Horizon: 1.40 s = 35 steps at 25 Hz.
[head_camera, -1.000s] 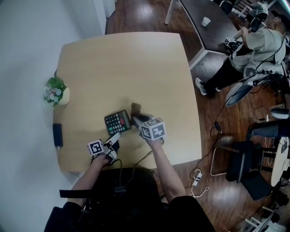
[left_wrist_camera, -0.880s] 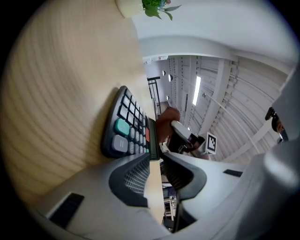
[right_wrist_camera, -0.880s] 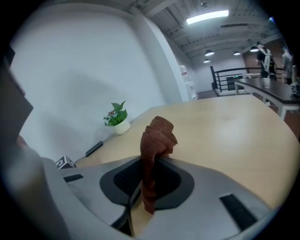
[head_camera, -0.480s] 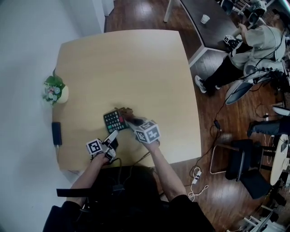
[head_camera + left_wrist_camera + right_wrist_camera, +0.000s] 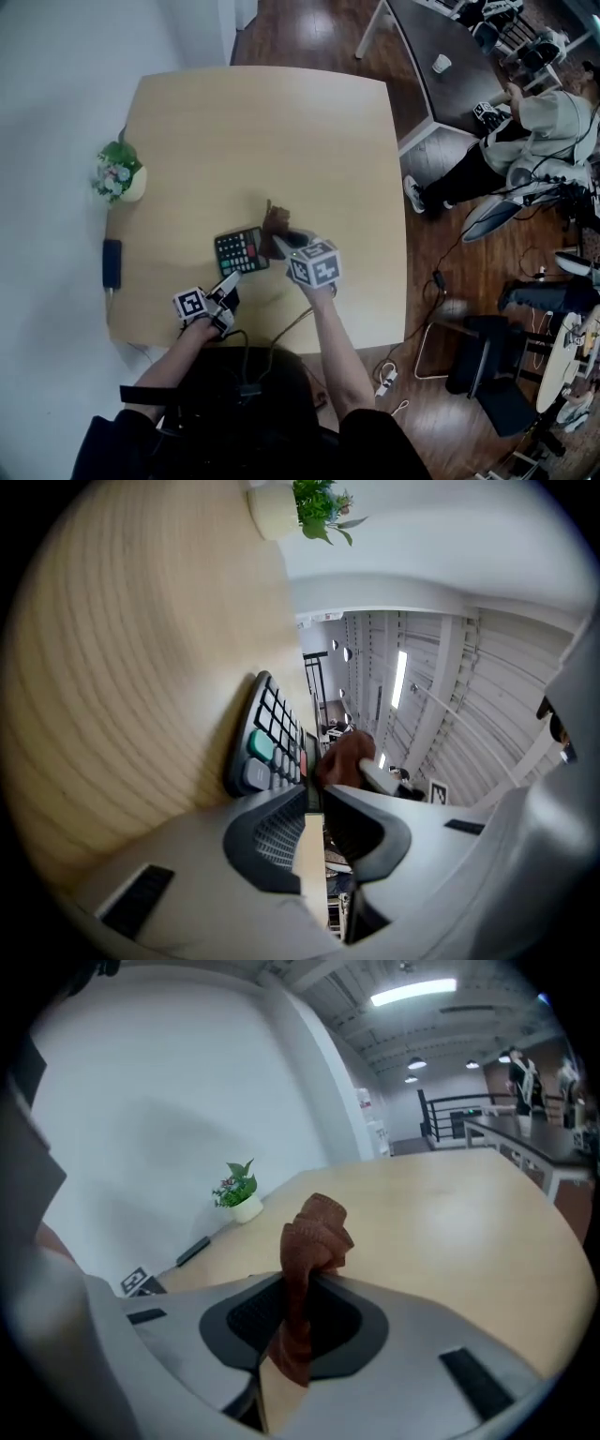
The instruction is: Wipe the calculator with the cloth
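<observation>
The dark calculator lies flat on the wooden table, near its front edge. My left gripper reaches it from below left; its jaws have just been closing and now clamp the calculator's near edge. A crumpled brown cloth sticks up from my right gripper, which is shut on it. The cloth hangs just off the calculator's right edge, at its top corner. In the right gripper view the cloth rises out of the pinched jaws. From the left gripper the cloth shows beyond the keys.
A small potted plant and a dark flat device sit at the table's left edge. To the right, a person sits at a dark table holding a paper cup. Chairs and cables cover the floor at right.
The right gripper swept the cloth left over the calculator's top right corner, then back to its right edge. The left gripper stayed at the calculator's near corner.
</observation>
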Motion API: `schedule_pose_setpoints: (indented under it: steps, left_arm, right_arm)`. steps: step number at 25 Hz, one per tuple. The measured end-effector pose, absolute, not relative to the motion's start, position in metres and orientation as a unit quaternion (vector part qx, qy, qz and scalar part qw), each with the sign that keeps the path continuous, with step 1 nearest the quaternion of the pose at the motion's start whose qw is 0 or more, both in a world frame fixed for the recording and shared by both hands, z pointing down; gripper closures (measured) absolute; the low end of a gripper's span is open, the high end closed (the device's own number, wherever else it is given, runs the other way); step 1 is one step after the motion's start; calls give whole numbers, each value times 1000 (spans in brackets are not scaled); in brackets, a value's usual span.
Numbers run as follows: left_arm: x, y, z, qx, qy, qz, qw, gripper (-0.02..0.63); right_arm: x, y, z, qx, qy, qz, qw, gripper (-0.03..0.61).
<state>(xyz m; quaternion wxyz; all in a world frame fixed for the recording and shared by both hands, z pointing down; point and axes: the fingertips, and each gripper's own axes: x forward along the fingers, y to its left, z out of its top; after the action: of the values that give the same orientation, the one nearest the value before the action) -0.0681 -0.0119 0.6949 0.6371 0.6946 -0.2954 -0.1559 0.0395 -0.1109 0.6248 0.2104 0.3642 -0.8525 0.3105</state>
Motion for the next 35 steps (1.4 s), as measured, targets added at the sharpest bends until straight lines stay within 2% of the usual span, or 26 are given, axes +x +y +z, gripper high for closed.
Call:
schedule_pose_setpoints:
  steps: [3, 6, 8, 16, 19, 26, 30, 35]
  left_arm:
    - [-69, -16, 689, 687, -288, -193, 639, 543]
    - [-82, -25, 684, 678, -300, -244, 625, 543]
    - [-93, -31, 679, 678, -306, -272, 611, 545]
    - [-128, -51, 677, 666, -342, -344, 567, 546]
    - [-152, -72, 681, 660, -363, -363, 549, 545]
    - [-185, -140, 667, 659, -399, -379, 512, 541]
    - [-165, -126, 639, 722, -369, -284, 512, 541]
    - [-110, -2, 611, 813, -136, -153, 545, 572]
  right_arm:
    - [5, -171, 645, 316, -865, 274, 277, 514]
    - [-27, -170, 684, 227, -861, 251, 380, 514]
    - [-30, -157, 698, 212, -854, 268, 394, 512]
    - [22, -103, 702, 315, -803, 419, 283, 517]
    - [34, -69, 703, 377, -765, 475, 217, 518]
    - [0, -22, 706, 389, -732, 546, 121, 520]
    - [15, -28, 701, 410, -736, 526, 115, 518]
    - [21, -76, 682, 398, -781, 465, 125, 517]
